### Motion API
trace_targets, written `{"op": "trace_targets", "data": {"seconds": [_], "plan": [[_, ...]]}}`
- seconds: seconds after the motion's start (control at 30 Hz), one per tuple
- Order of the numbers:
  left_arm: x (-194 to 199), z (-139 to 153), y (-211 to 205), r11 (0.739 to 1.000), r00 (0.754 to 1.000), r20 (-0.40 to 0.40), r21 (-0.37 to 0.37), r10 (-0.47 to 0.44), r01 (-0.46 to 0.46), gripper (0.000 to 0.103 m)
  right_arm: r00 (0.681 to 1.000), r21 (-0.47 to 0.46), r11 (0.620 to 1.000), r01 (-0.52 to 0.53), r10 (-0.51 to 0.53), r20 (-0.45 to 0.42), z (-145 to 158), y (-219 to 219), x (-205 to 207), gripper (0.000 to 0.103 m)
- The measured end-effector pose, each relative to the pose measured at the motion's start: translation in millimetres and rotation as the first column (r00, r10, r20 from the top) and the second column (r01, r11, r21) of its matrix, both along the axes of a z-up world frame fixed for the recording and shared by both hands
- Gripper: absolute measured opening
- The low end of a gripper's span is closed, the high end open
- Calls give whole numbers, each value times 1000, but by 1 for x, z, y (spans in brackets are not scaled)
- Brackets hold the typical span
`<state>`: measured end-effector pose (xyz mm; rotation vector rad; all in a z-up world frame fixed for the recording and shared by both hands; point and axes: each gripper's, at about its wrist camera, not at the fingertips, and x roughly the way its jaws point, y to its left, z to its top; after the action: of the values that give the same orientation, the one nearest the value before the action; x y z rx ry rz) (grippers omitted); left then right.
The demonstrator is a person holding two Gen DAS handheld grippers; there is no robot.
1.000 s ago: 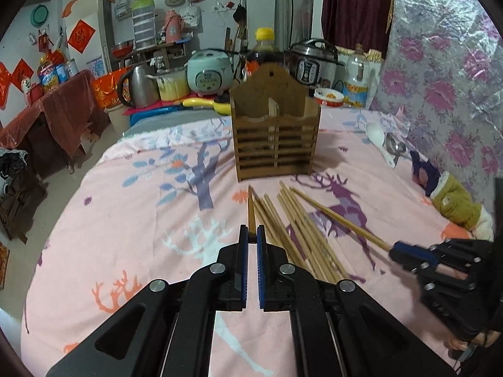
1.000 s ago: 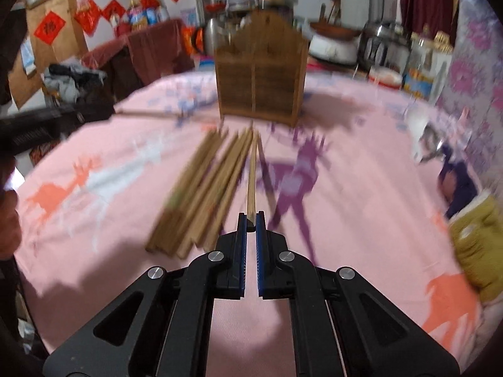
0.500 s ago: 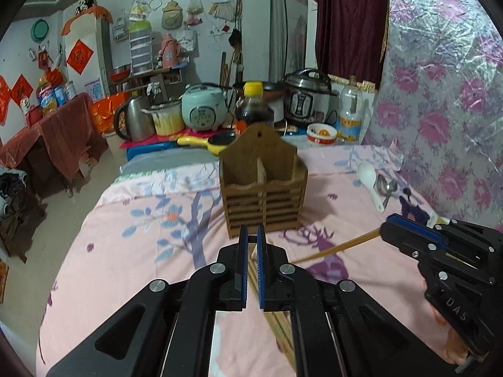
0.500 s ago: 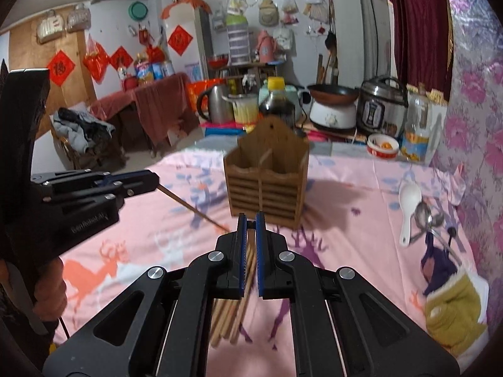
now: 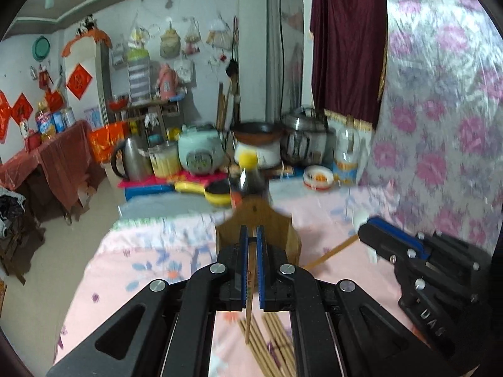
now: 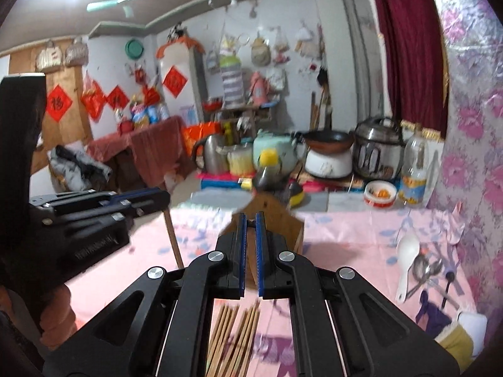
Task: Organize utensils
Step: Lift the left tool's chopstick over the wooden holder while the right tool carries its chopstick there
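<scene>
**Two chopsticks raised, holder straight ahead**

The left gripper (image 5: 250, 264) has its jaws clenched on a single chopstick (image 5: 250, 311), which hangs steeply down between the blue pads with its lower end above the loose bundle of chopsticks (image 6: 232, 339) lying on the pink desk (image 5: 151, 270). The right gripper (image 6: 249, 251) also grips one: its own view hides the stick, but the left wrist view shows a second chopstick (image 5: 330, 253) slanting out from its narrowed jaws toward the wooden holder (image 5: 284, 235). That holder stands upright just beyond both grippers, near the middle of the desk, with a central divider (only faintly visible through the motion blur).

The step in hand looks like carrying these sticks to the holder and dropping them in. To do it well:

- Bring each stick close to vertical before lowering, so the tip enters the open top and does not catch on the peaked back panel or the divider.
- Feed one gripper at a time; the two are close together and could knock each other over the narrow opening.
- Put both sticks in the same compartment, leaving the other for the spoons (image 6: 408, 260) lying to the right.
- Release only once the tip is well inside, since a thin stick let go early may tip out or topple the light holder.
</scene>
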<state>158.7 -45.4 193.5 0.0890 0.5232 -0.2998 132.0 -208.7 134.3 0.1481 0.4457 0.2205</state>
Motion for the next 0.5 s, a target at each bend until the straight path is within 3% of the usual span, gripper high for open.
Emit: {"op": "trace_targets", "data": {"seconds": [0.23,0.5], "plan": [[24,46,-11,998,986,158,-46,56,-49,5,991,3,998,65,-65,121,23,-2,17,6],[83,17,-21,991,982,156,-90,107,-94,5,997,-15,998,57,-56,53,-16,-2,62,6]]}}
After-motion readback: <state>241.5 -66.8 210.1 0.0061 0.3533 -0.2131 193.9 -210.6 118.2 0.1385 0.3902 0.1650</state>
